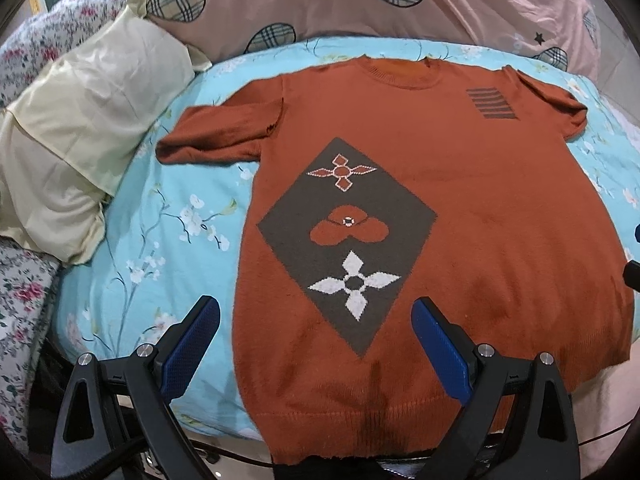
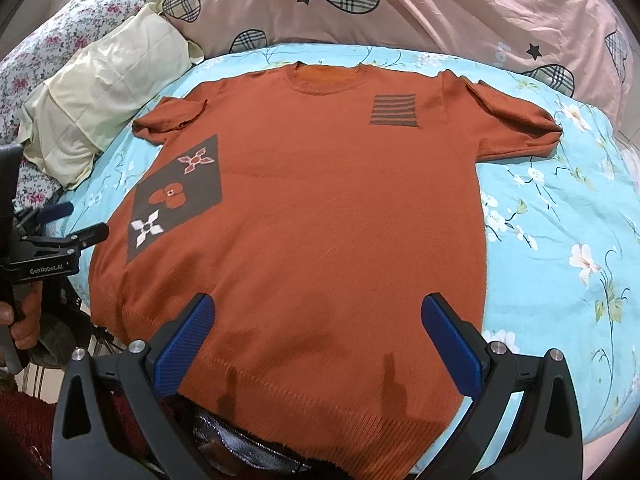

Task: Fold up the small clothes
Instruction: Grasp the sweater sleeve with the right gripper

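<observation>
An orange knit short-sleeved sweater (image 1: 460, 208) (image 2: 320, 208) lies flat, front up, on a light blue floral sheet (image 1: 160, 216) (image 2: 560, 232), collar far, hem near. It bears a dark diamond panel with flower motifs (image 1: 344, 240) (image 2: 176, 196) and a dark striped patch (image 1: 492, 103) (image 2: 394, 110). My left gripper (image 1: 316, 316) hovers open above the hem on the diamond side, with nothing between its blue pads. My right gripper (image 2: 318, 312) hovers open over the hem's middle, also holding nothing. In the right wrist view, the left gripper (image 2: 86, 236) shows at the left edge, held by a hand (image 2: 24, 312).
A pale yellow pillow (image 1: 80, 128) (image 2: 100, 92) lies at the far left. A pink quilt with plaid hearts (image 1: 380, 0) (image 2: 440, 8) is bunched along the far side. A floral blanket (image 1: 24, 296) hangs at the left. The bed's near edge sits just under the hem.
</observation>
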The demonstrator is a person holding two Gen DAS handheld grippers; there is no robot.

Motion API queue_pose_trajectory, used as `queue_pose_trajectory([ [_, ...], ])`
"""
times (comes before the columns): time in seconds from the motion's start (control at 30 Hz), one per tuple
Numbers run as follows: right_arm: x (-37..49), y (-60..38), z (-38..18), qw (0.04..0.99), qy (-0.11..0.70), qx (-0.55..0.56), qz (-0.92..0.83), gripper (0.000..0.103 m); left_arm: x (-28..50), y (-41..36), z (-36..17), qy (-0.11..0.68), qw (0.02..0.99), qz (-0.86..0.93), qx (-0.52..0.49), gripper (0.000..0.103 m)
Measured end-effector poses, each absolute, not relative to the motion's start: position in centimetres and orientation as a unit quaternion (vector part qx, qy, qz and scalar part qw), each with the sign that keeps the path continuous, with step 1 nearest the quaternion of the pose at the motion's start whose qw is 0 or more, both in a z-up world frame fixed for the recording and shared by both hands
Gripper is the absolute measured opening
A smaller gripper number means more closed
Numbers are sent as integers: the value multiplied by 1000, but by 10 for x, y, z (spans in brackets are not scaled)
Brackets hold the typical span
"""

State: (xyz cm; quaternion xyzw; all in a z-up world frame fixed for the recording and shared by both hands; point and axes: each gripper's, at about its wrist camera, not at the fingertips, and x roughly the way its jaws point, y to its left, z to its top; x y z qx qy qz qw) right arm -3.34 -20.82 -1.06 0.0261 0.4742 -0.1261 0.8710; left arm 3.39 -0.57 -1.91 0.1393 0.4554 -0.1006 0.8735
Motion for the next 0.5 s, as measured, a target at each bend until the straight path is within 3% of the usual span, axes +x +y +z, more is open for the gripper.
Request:
queue_pose_trajectory([
  [0.23,-11,-247,-2,876,459,8,-146,101,59,-11,-30,459,871,-89,152,97],
  [0.5,41,-371,27,874,440,8,-208,81,90,-32,-46,472,861,-89,168,97],
])
